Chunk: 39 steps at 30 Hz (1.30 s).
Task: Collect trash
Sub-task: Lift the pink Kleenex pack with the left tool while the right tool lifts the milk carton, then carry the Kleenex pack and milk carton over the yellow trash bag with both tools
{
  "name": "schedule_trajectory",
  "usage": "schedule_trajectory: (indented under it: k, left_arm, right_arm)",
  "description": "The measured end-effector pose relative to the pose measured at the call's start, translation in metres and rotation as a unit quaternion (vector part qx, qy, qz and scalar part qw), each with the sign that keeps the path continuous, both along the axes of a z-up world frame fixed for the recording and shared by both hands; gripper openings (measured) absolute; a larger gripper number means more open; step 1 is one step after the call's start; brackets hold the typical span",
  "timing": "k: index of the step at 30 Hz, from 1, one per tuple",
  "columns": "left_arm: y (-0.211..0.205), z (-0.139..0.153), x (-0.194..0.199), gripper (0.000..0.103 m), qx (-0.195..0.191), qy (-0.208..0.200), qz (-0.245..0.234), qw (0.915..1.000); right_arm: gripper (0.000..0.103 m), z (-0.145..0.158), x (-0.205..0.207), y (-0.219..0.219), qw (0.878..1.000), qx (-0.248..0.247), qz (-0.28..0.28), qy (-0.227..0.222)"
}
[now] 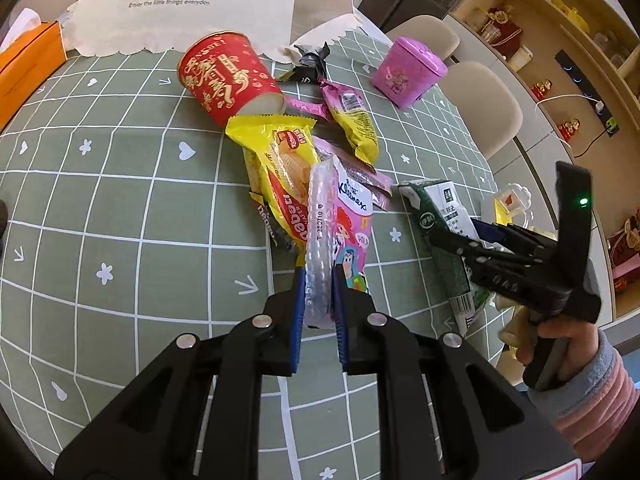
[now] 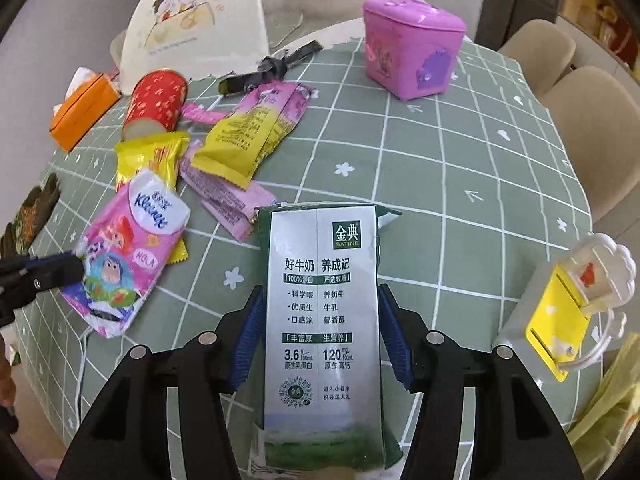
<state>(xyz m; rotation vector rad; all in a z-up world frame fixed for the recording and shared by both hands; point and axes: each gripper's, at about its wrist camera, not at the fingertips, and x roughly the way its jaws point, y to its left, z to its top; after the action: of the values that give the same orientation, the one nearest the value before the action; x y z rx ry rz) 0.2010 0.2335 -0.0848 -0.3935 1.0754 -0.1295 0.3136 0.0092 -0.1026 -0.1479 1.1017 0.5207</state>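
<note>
My left gripper (image 1: 319,280) is shut on the edge of a pink Kleenex tissue pack (image 1: 344,224), held edge-up above the table; the pack also shows in the right wrist view (image 2: 132,252). My right gripper (image 2: 322,304) is shut on a green and silver milk carton (image 2: 324,300), which also shows in the left wrist view (image 1: 444,236). On the table lie a red paper cup on its side (image 1: 228,76), a yellow wafer wrapper (image 1: 276,172), a yellow-pink snack packet (image 1: 354,120), pink wrappers (image 2: 228,196) and a black wrapper (image 1: 310,64).
A small pink bin (image 1: 406,72) stands at the far right of the green checked tablecloth (image 1: 120,200). An orange tissue box (image 1: 28,68) is far left. A yellow and clear toy (image 2: 580,304) sits near the right edge. Beige chairs (image 1: 480,108) ring the table.
</note>
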Motion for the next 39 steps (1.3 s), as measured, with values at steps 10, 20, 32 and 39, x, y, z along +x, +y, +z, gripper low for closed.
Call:
schedule_trajectory:
  k: [10,20,32,39]
  left_arm:
    - [-0.016,-0.003,0.020,0.024,0.037,0.000,-0.027,0.9990]
    - [-0.040,-0.017,0.047,0.003,0.099,0.014,-0.053,0.9936]
    - [-0.081,0.124,0.043,0.002,0.101,-0.160,-0.096,0.9771]
    - [-0.120,0.166,0.041,0.002,0.108,-0.212,-0.130,0.9627]
  right_arm:
    - [0.048,0.044,-0.034,-0.029,0.998,0.033,-0.025,-0.044]
    - [0.048,0.063,-0.056,-0.056,0.993,0.055,-0.069,-0.075]
    - [0.048,0.149,-0.073,-0.107,0.975,0.080,-0.109,-0.179]
    - [0.048,0.180,-0.080,-0.130,0.964,0.075,-0.127,-0.220]
